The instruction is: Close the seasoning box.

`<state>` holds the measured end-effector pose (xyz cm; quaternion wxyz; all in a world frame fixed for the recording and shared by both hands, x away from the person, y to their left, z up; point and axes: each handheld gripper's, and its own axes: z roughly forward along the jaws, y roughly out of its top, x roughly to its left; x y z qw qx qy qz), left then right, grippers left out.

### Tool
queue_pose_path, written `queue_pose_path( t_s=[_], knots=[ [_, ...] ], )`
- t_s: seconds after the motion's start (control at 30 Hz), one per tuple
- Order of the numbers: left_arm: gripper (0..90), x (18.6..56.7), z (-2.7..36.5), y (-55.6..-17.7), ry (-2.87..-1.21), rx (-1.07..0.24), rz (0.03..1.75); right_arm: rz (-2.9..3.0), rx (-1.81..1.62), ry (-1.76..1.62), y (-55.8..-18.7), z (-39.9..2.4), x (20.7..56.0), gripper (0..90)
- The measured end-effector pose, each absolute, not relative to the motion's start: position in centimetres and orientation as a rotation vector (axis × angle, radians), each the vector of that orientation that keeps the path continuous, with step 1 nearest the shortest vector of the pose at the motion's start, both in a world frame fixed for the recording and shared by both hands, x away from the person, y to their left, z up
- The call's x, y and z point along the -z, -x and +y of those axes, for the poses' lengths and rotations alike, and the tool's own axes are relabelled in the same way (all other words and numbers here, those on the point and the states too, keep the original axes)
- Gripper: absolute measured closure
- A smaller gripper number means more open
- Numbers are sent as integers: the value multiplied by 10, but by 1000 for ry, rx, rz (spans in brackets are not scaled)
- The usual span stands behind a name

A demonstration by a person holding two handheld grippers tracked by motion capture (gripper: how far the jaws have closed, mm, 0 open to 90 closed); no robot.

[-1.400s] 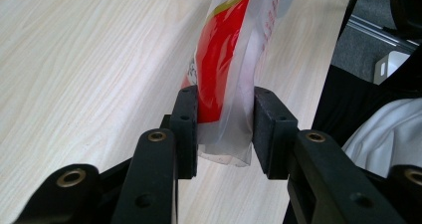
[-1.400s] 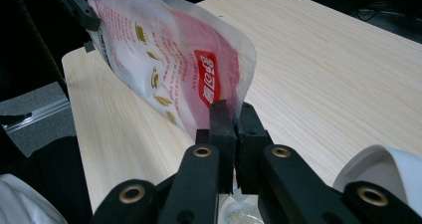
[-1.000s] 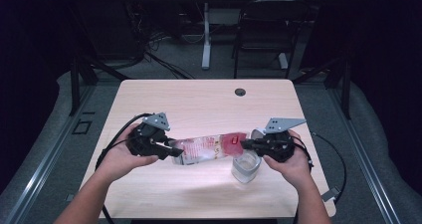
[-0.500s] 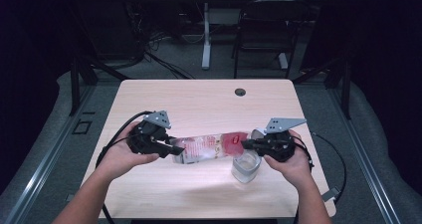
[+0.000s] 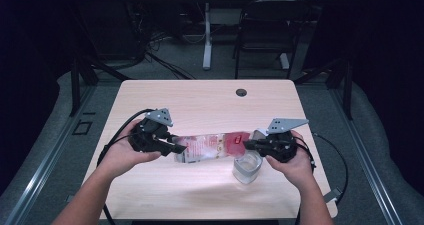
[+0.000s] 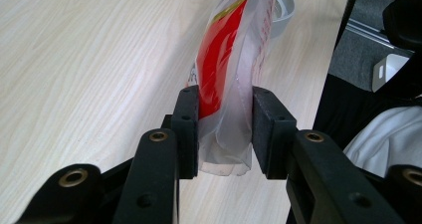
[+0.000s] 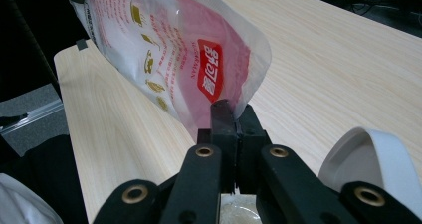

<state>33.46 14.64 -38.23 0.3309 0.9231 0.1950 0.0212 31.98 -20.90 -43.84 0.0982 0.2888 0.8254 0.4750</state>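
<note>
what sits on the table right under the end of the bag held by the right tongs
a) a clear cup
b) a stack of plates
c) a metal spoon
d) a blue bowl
a: in the high view a clear cup stands on the table just below the right tongs, which pinch one end of the red and clear bag.

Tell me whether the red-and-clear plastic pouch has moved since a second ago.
No. The pouch keeps its place beside the clear cup and below the table's round hole.
</note>
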Motion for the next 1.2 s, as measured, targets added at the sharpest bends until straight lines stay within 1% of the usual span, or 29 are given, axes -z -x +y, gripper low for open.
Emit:
queue_pose_path(
  t_s=[0.6,1.2],
  knots=[
    [676,372,136,-338,-2450,-83,487,2431,-1404,-880,-320,-214,438,896],
    [681,366,129,-340,-2449,-94,472,2423,-1391,-895,-318,-219,436,893]
  ],
)
